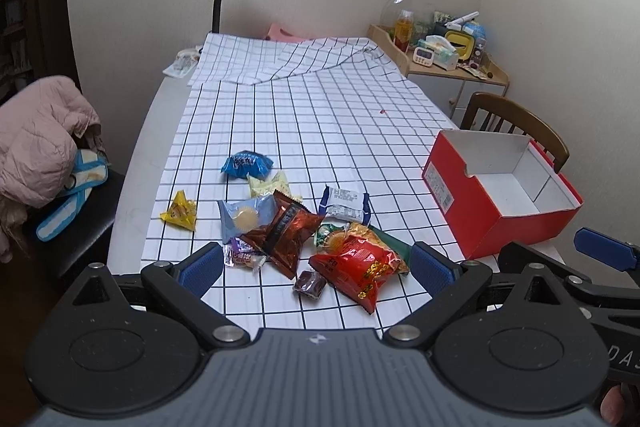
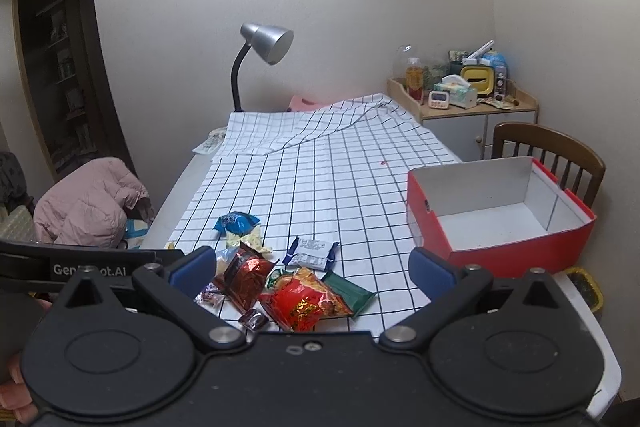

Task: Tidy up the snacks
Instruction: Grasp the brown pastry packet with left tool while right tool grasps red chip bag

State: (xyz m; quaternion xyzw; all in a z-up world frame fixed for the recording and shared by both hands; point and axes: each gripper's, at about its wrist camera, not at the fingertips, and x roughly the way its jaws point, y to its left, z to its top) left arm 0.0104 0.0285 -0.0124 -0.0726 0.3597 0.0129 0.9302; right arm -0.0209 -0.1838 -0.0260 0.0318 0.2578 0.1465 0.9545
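Several crinkled foil snack packets point(image 1: 316, 227) lie beside red box point(image 1: 500, 195).

scattered snack packets point(image 1: 312, 227), empty red box point(image 1: 500, 195)

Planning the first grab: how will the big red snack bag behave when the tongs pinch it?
The red snack bag looks puffy and crinkled, so probably light and yielding. Its glossy film may slip. Resting partly on the green packet, it might drag that along.
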